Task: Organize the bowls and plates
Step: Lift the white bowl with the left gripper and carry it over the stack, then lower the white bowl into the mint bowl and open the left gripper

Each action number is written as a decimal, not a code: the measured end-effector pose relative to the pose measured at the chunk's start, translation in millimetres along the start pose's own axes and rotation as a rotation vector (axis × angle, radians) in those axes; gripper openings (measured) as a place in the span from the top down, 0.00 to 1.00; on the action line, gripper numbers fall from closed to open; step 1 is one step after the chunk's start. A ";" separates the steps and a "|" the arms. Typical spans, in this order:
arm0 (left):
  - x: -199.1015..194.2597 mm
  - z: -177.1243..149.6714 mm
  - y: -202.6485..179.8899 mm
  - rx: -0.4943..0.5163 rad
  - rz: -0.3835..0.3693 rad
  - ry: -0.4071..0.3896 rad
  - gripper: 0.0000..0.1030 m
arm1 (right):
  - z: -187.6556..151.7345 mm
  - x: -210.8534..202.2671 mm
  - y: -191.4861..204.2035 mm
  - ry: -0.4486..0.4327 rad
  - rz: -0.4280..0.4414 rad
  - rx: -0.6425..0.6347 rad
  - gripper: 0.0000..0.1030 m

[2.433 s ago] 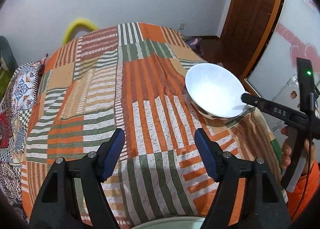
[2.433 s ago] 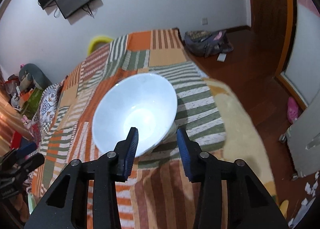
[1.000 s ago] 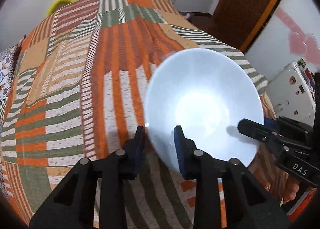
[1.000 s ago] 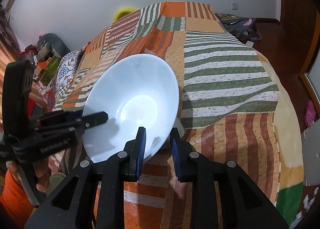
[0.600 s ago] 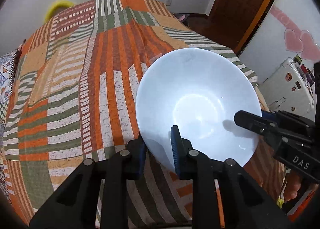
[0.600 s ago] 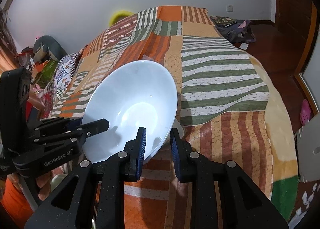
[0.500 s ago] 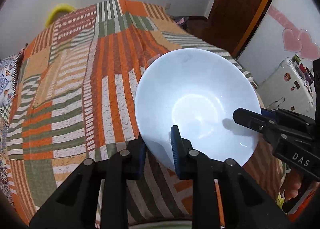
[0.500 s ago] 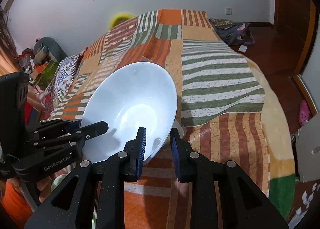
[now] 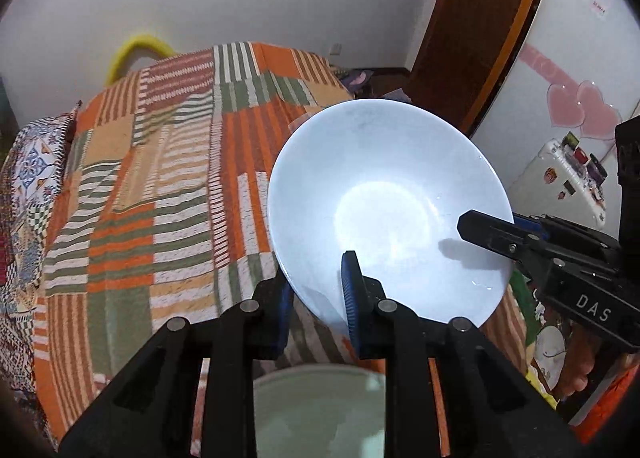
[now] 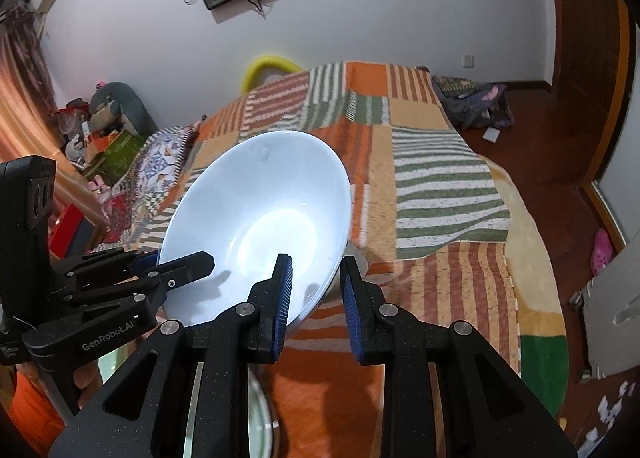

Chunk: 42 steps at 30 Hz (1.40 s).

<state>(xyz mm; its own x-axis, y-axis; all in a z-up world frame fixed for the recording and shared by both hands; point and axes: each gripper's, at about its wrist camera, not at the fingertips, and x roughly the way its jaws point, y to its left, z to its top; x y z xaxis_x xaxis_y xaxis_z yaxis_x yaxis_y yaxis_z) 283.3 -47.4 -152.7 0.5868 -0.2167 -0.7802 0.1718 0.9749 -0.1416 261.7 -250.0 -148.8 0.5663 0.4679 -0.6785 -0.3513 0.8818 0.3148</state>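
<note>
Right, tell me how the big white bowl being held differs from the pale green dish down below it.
The big white bowl is tilted and clamped at its rim by the left tool and the right tool; the pale green dish is in neither tool's grip. The white bowl shows whole, while the green dish is cut off by the frame and partly hidden. White against pale green. Both are round and look empty.

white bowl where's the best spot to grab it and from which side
Grip the white bowl by its thin rim, one pad inside and one outside, from the near edge. It flares wide, so only the rim fits. The left claw and right claw already pinch it so, at two spots.
</note>
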 end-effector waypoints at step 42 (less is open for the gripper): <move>-180.3 -192.4 143.8 -0.329 0.204 -0.063 0.78 | -97.7 17.4 206.0 0.117 0.288 -0.250 0.78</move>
<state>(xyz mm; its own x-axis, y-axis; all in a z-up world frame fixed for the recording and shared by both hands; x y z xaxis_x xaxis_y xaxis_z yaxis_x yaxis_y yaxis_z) 49.9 141.7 -149.6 0.6318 -0.0099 -0.7751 -0.2101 0.9603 -0.1835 126.4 -66.1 -160.6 0.3345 0.6711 -0.6616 -0.6622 0.6669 0.3417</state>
